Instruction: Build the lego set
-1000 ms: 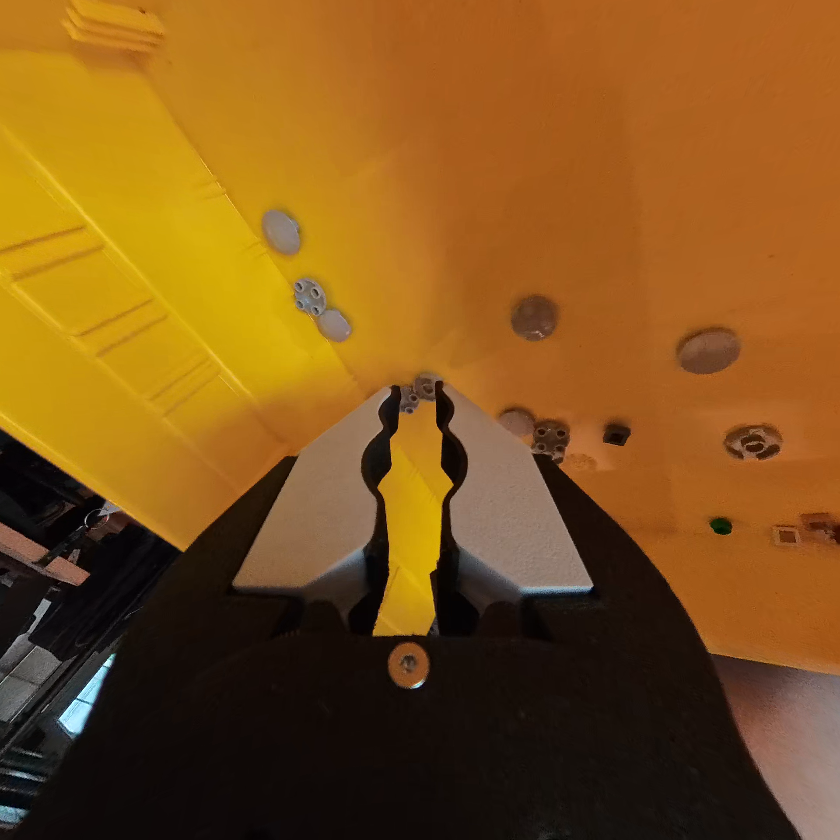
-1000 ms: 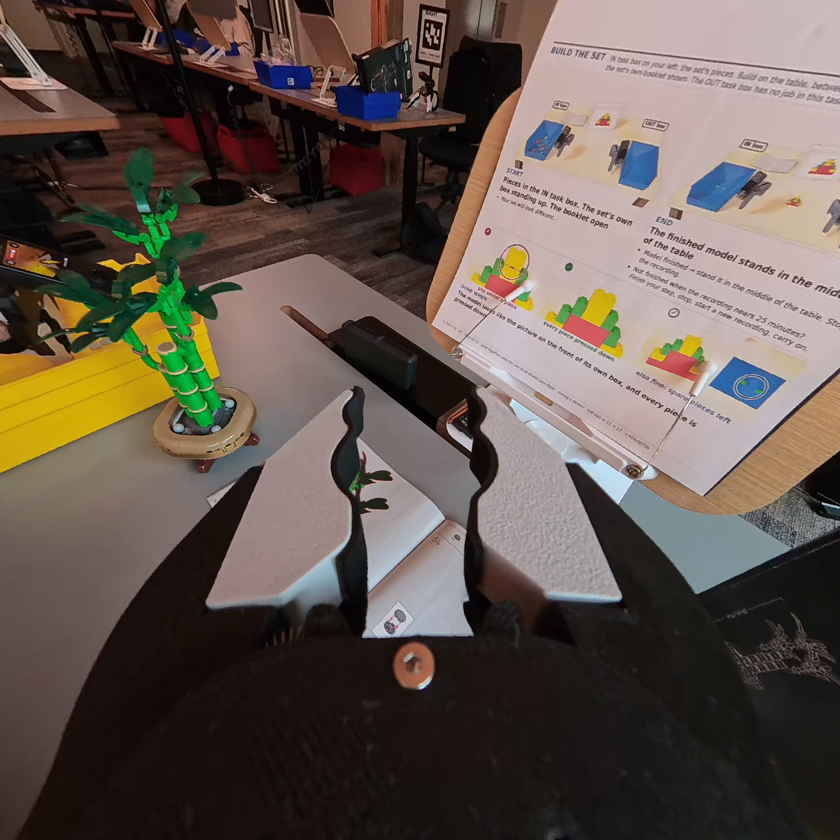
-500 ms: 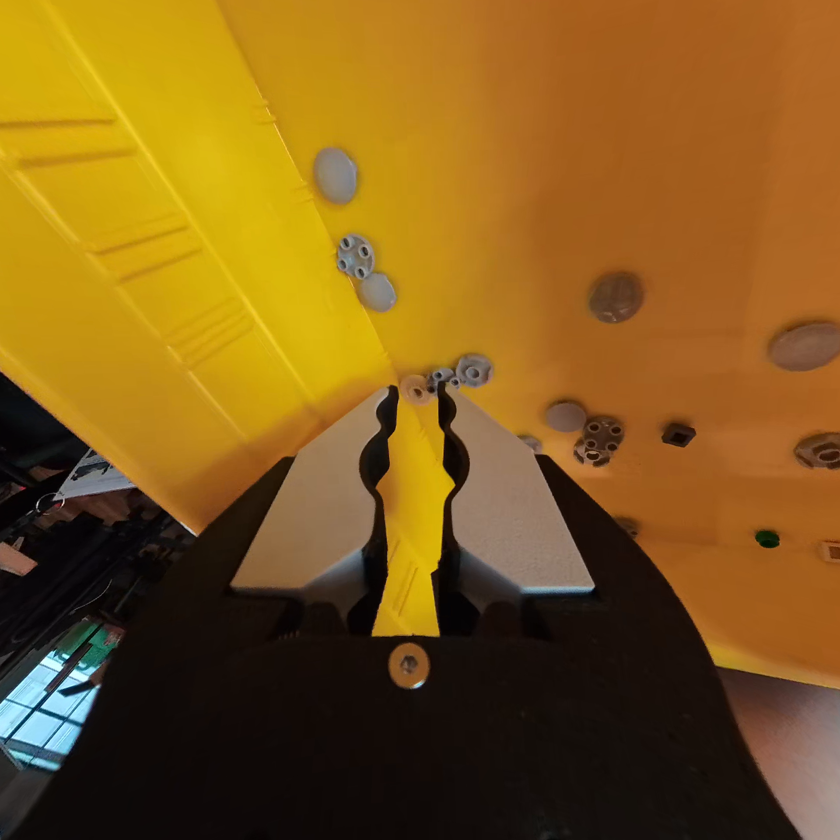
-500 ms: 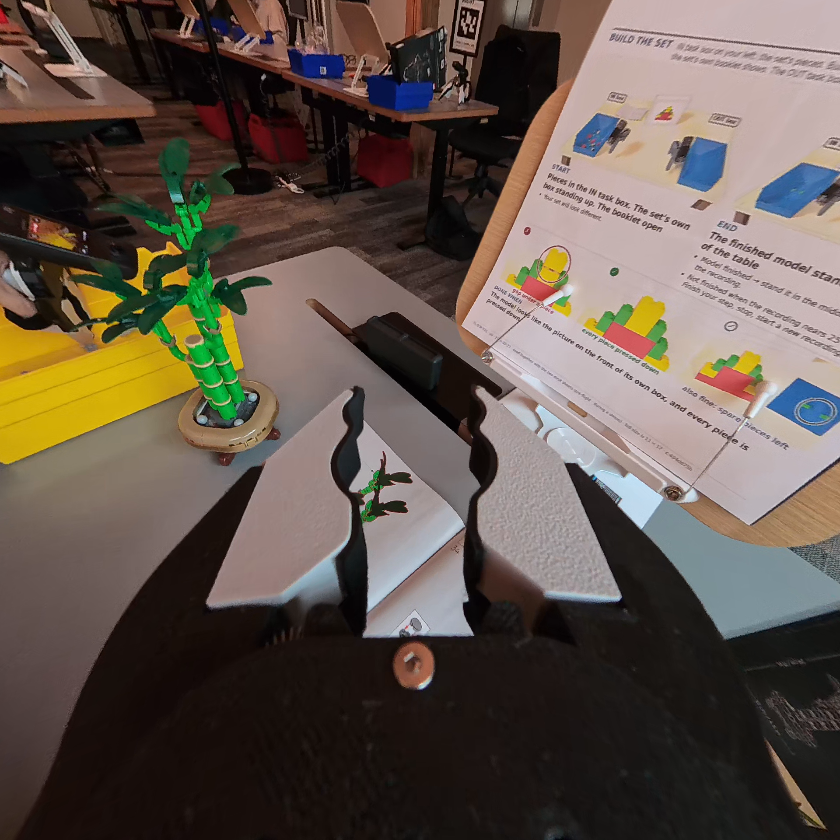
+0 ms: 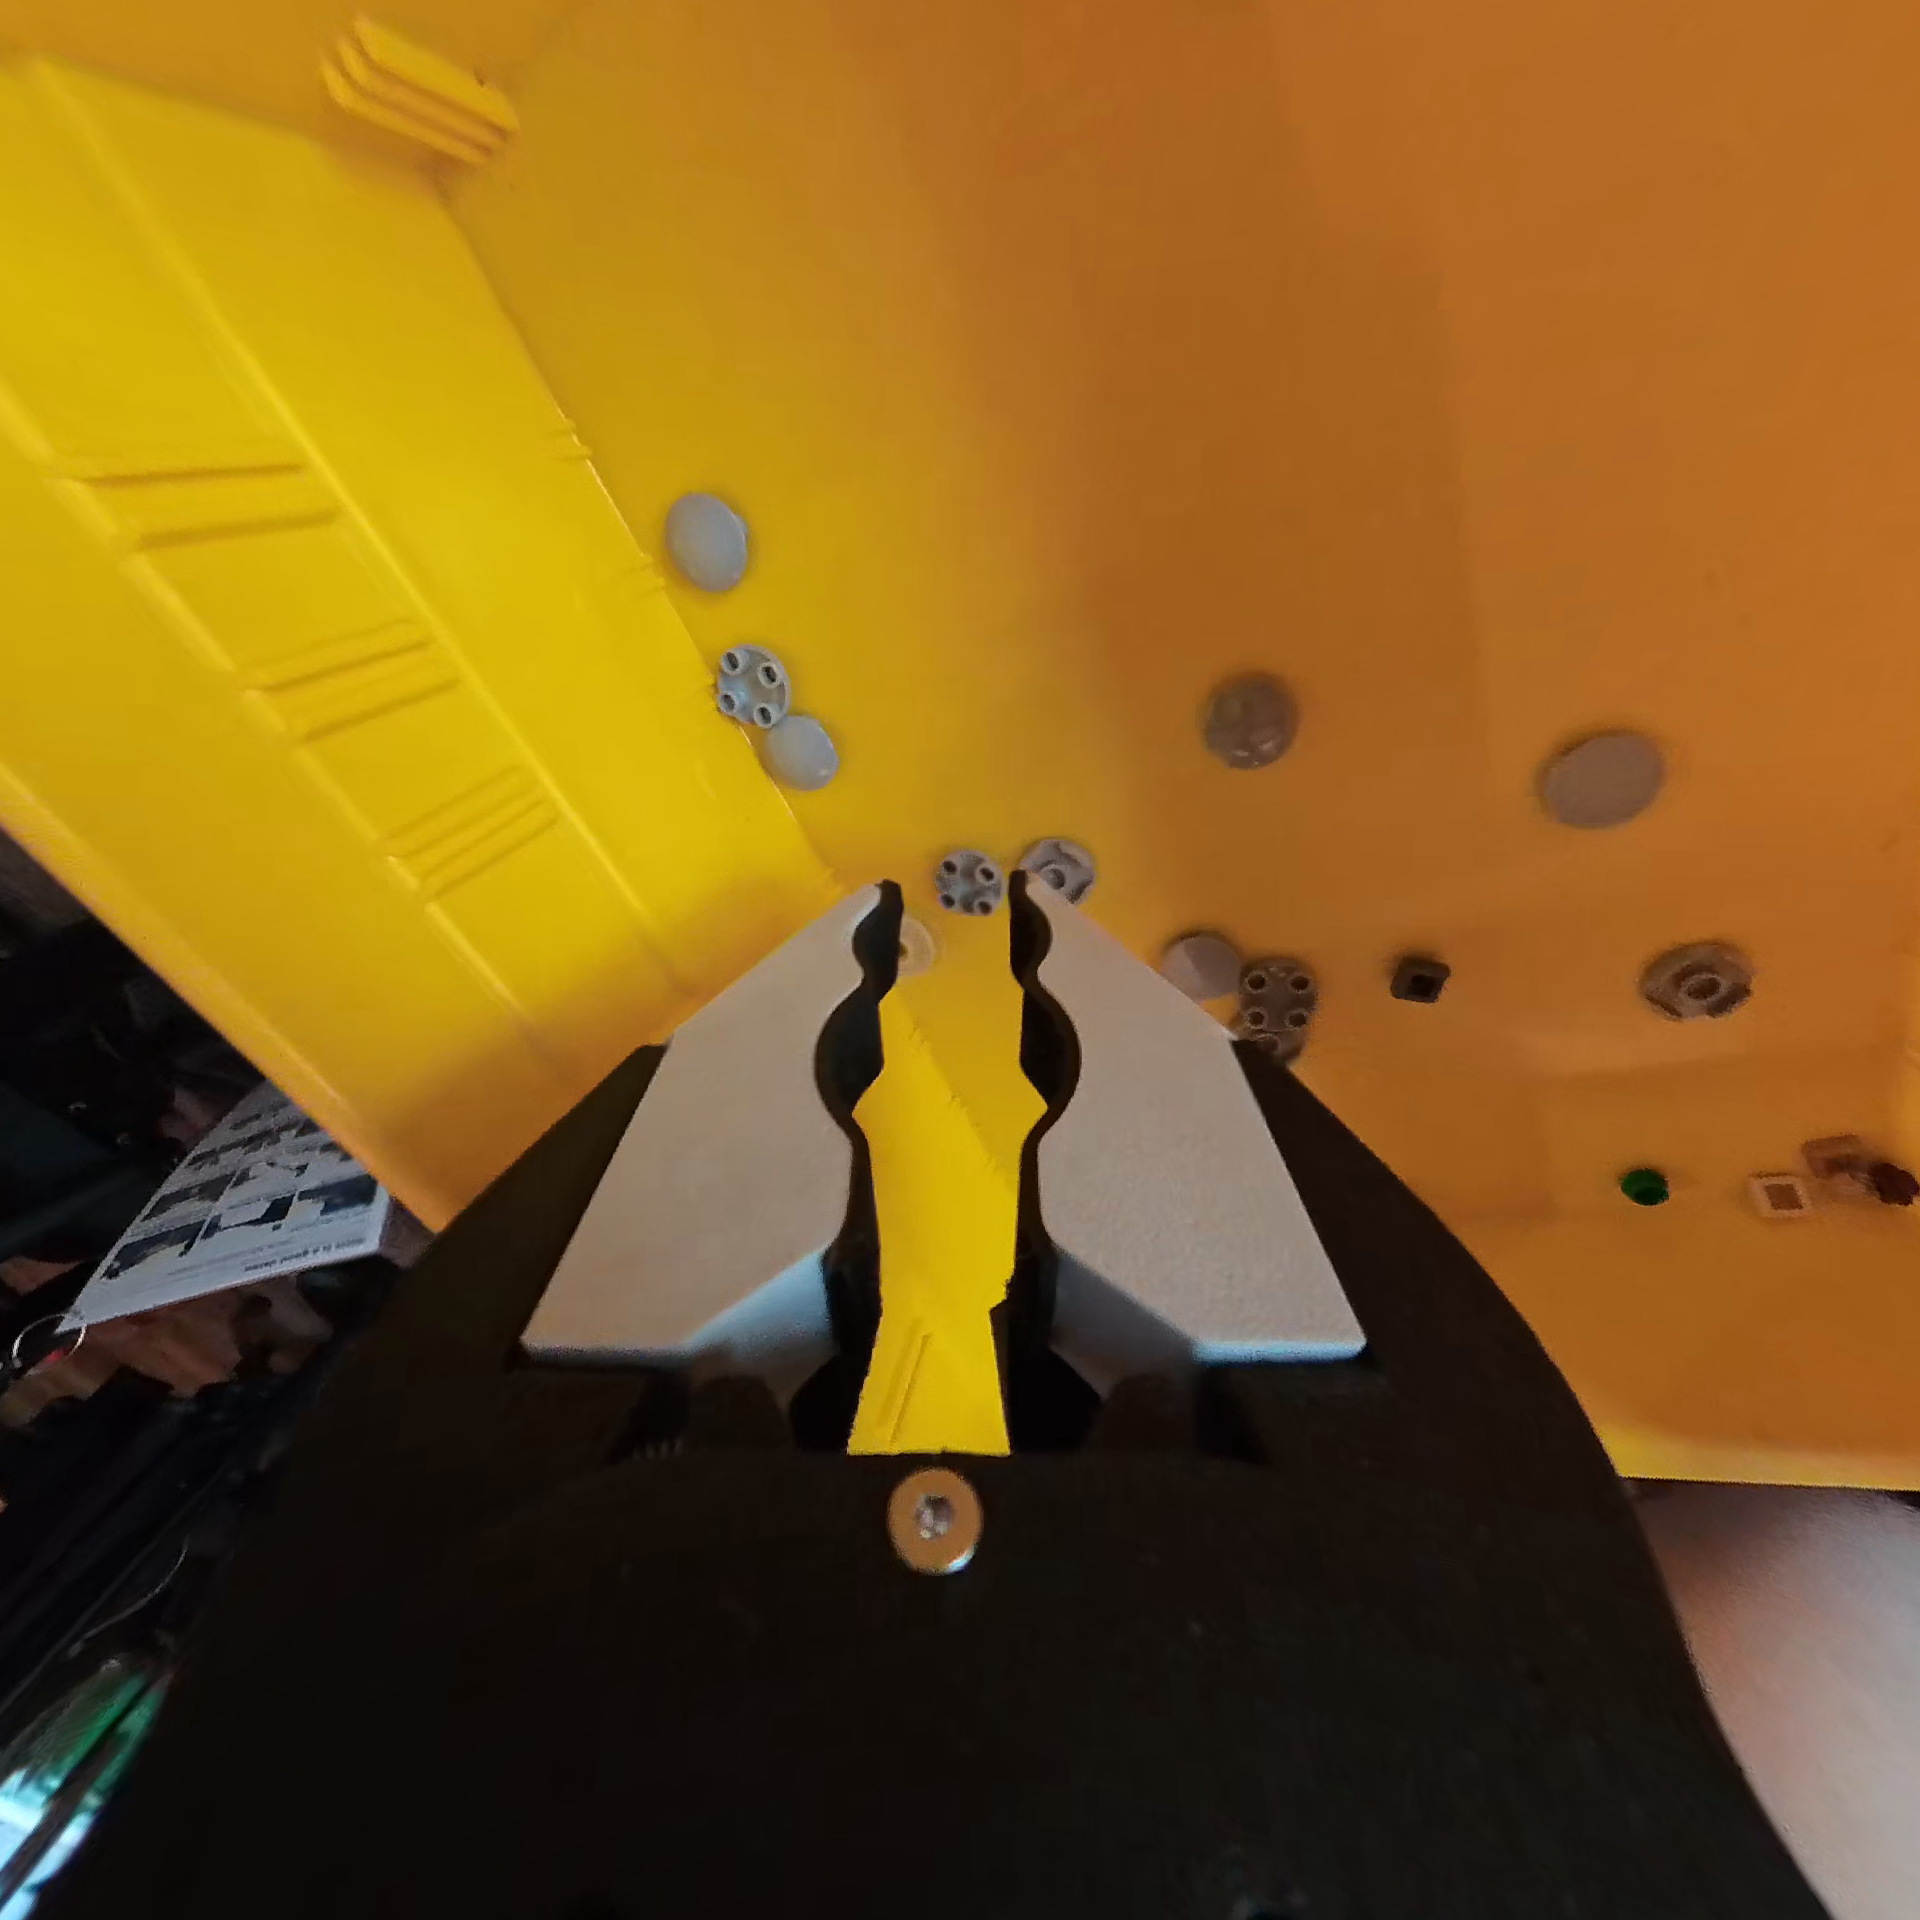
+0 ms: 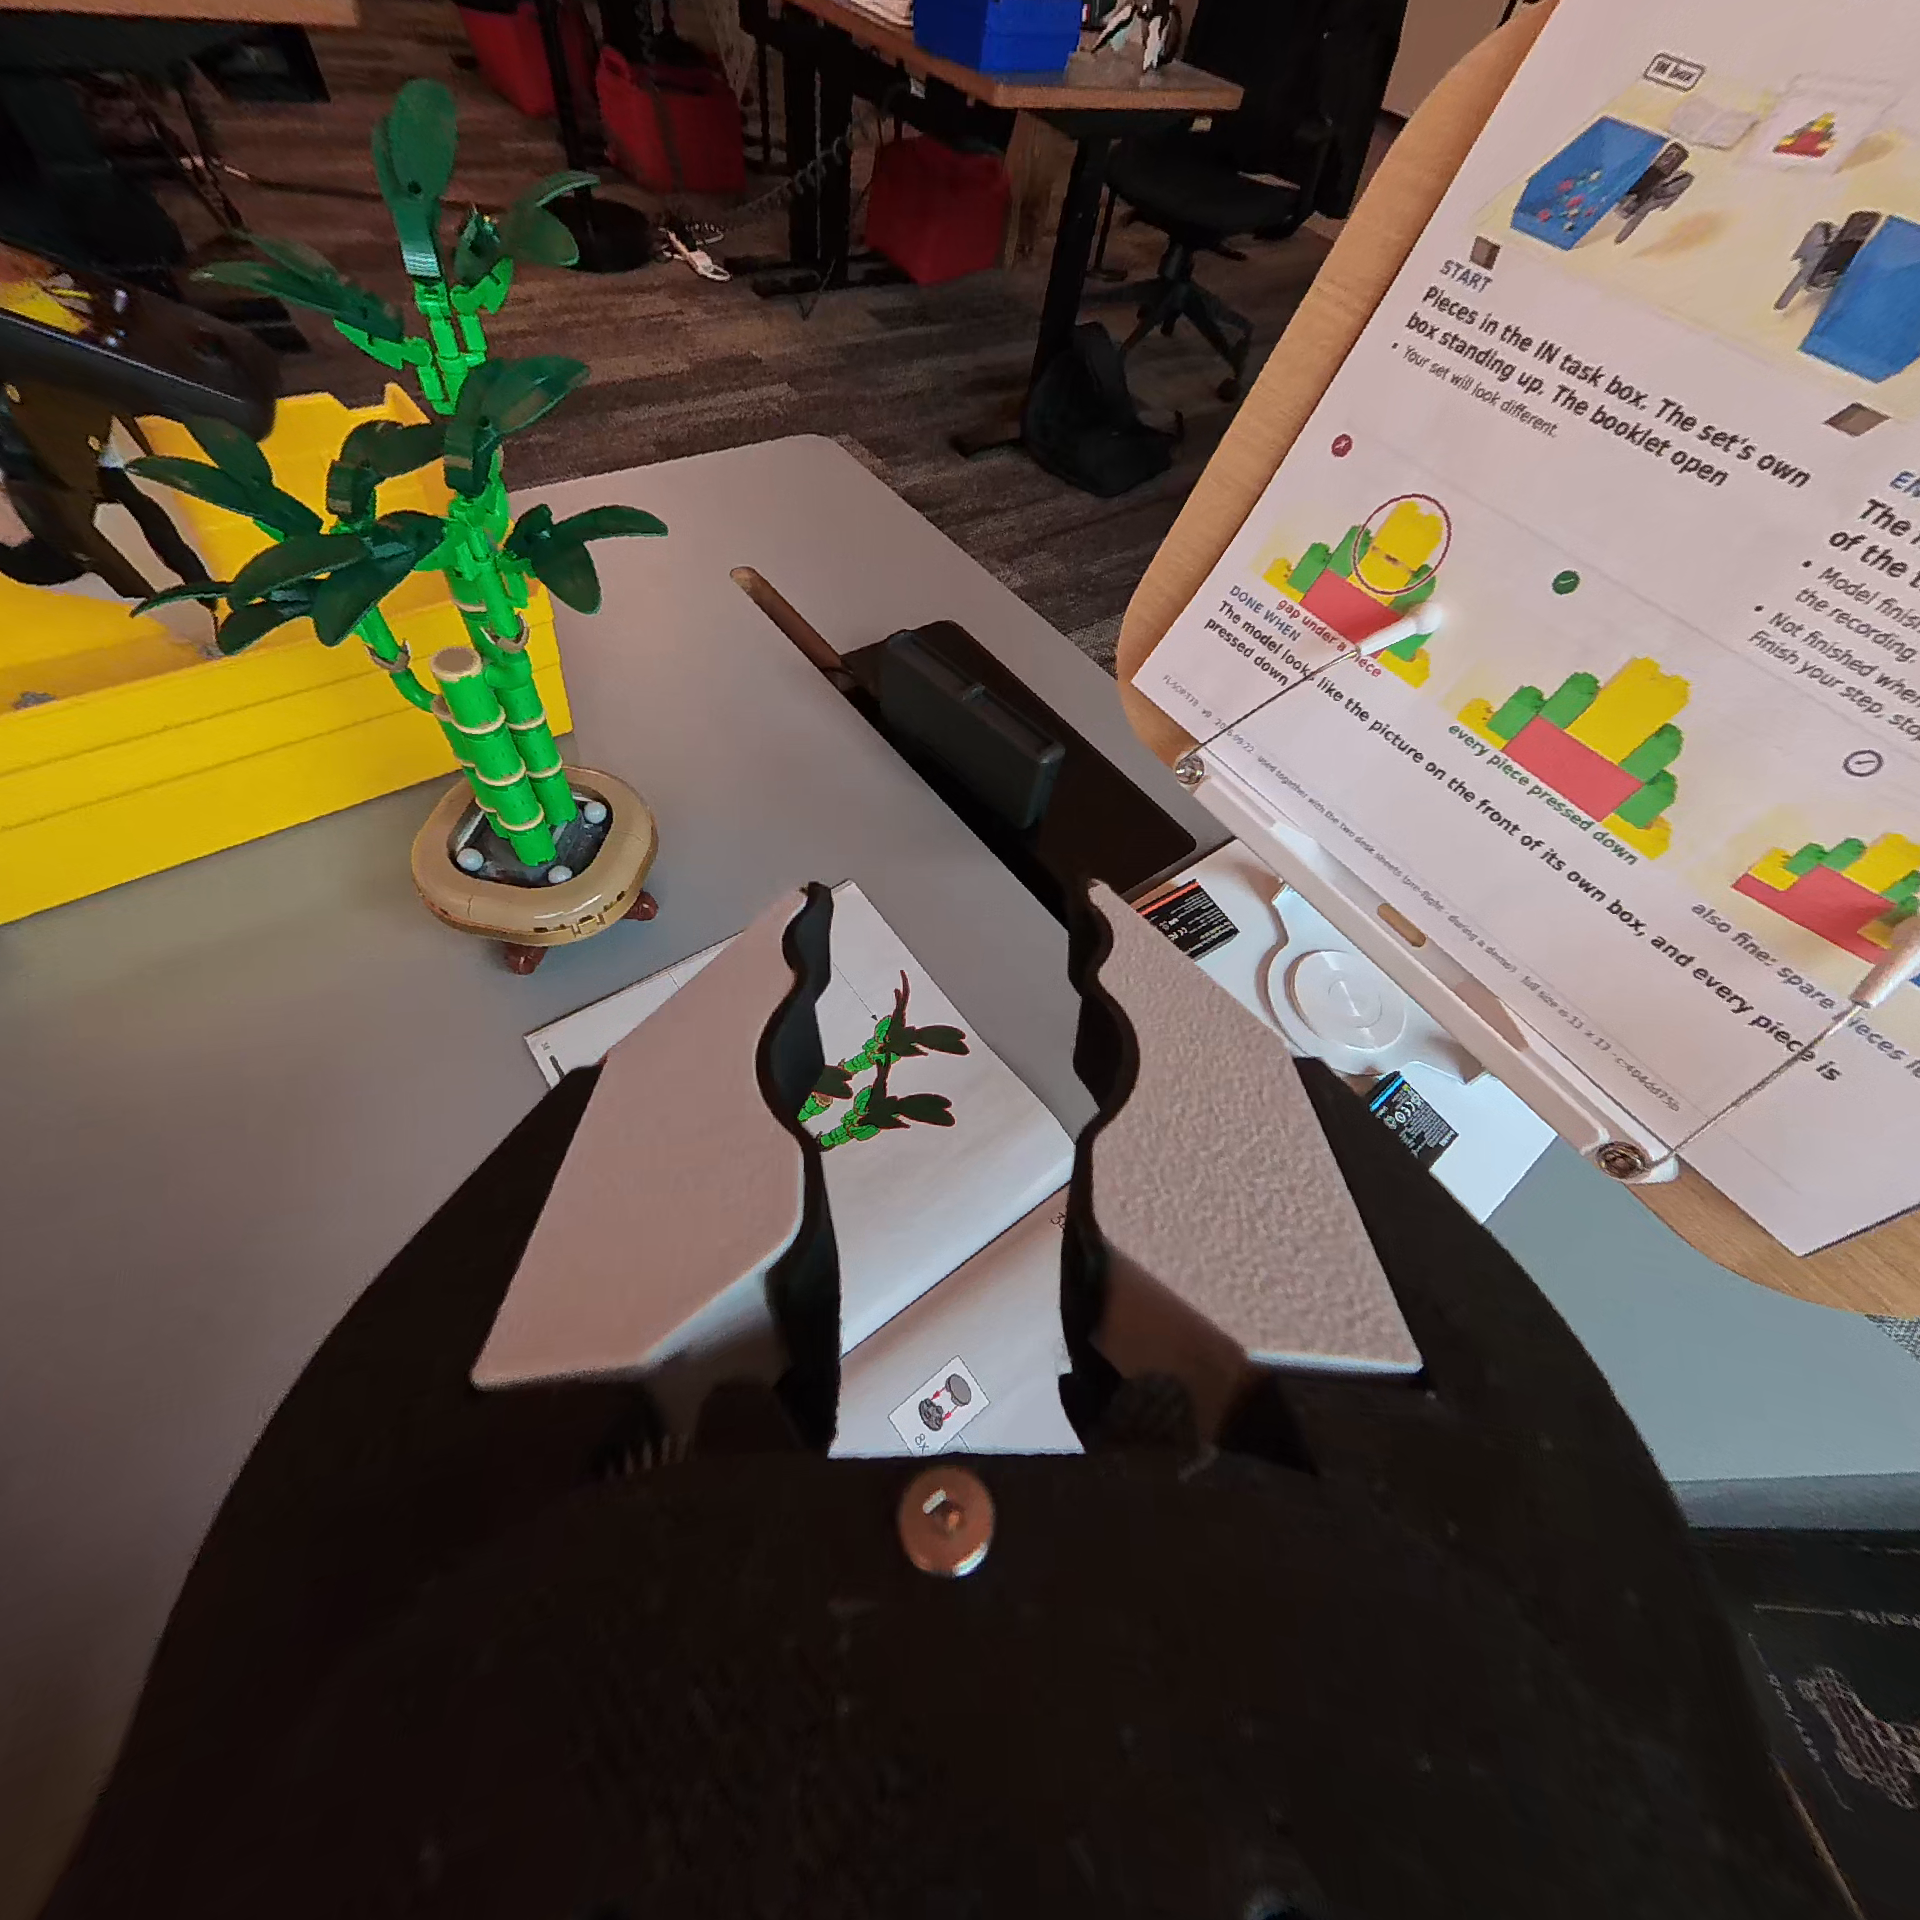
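My left gripper (image 5: 953, 885) is open, reaching into the yellow bin (image 5: 312, 520). A small grey round studded piece (image 5: 966, 883) lies on the bin floor right between its fingertips. Another grey round piece (image 5: 1058, 868) and a pale one (image 5: 916, 945) lie beside the tips. Several more grey round pieces (image 5: 753, 681) are scattered over the floor. My right gripper (image 6: 951, 904) is open and empty above the open instruction booklet (image 6: 935, 1091). The green bamboo model (image 6: 499, 665) stands in its tan pot on the grey table, to the gripper's left.
The yellow bin (image 6: 208, 727) sits behind the model. An instruction sheet on a wooden board (image 6: 1558, 623) stands at the right on a white base (image 6: 1340, 997). A black box (image 6: 966, 717) lies at the table's far edge. A black square piece (image 5: 1418, 977) and a green stud (image 5: 1644, 1184) lie in the bin. The tips of one gripper are about 55 centimetres away from the tips of the other. My left gripper is the nearer one to the green stud (image 5: 1644, 1184): about 15 centimetres, against 50 centimetres.
My left gripper has opened wider, and the grey studded piece now shows between its tips. My right gripper has moved closer to the bamboo model and the booklet.
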